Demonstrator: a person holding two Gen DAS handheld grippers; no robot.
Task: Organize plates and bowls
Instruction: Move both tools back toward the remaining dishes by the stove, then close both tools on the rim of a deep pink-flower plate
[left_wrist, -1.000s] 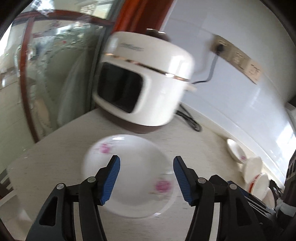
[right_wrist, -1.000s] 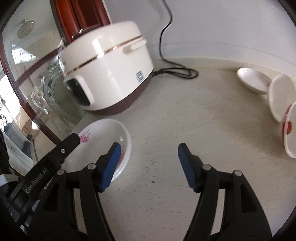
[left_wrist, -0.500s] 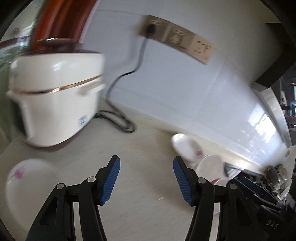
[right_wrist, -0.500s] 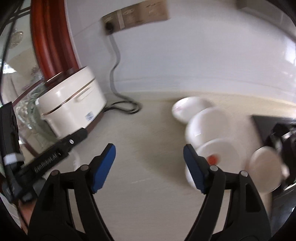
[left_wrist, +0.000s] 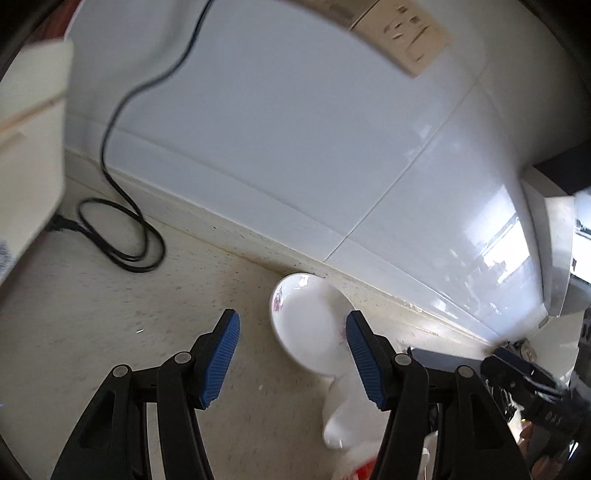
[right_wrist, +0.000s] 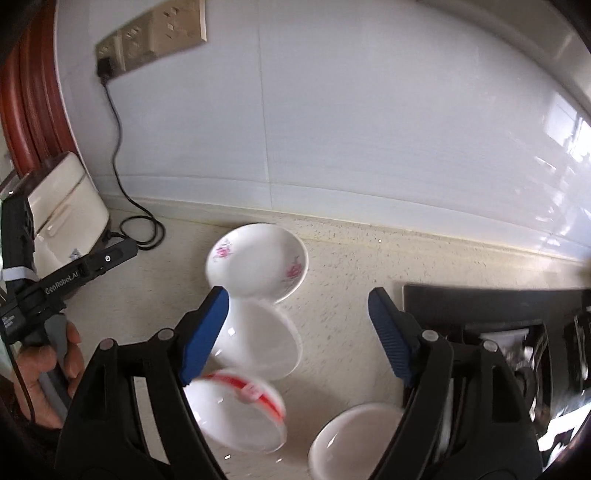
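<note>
Both views have swung away from the rice cooker (right_wrist: 66, 206) toward the dishes by the white tiled wall (right_wrist: 369, 129). On the speckled worktop (right_wrist: 351, 258) lie a floral plate (right_wrist: 258, 258), a plain white bowl (right_wrist: 258, 339) and a red-banded bowl (right_wrist: 236, 410). Nothing sits between the parted left hand-held gripper (left_wrist: 291, 354), nor the right hand-held gripper (right_wrist: 297, 332), whose jaws have just been widening.

Both wrist views downward, sharing the flowered plate (left_wrist: 306, 328).
</note>
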